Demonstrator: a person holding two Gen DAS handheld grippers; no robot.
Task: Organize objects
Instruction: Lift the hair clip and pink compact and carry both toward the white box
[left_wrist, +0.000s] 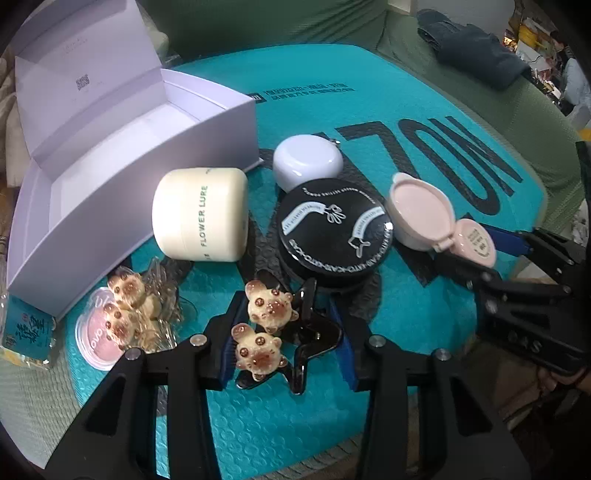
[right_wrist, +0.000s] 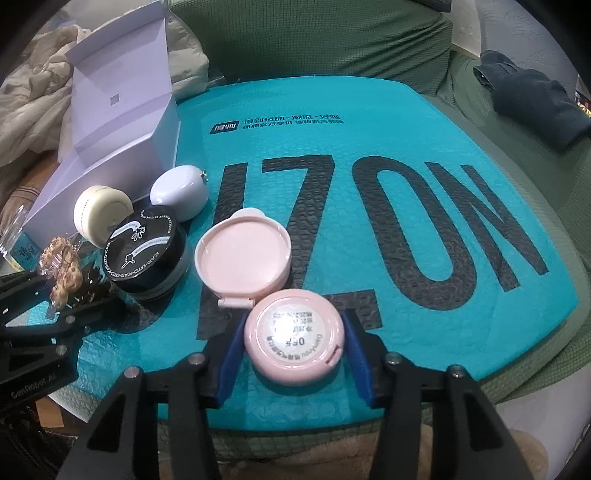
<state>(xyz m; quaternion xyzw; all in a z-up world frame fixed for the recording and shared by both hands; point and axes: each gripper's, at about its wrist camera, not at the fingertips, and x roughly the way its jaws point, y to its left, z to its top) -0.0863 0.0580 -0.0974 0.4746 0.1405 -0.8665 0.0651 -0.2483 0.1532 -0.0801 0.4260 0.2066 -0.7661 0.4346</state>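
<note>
Left wrist view shows the left gripper (left_wrist: 284, 343) clamped on a hair clip (left_wrist: 273, 332); the right gripper (right_wrist: 291, 345) grips the open pink compact (right_wrist: 293, 336); likely next, each carries its item toward the white box (left_wrist: 147, 162) ahead-left.

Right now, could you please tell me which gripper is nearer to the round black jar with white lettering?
The left. The left gripper, shut on the black hair clip with bear charms, sits just in front of the black jar; the right gripper grips the open pink compact beside it.
</note>
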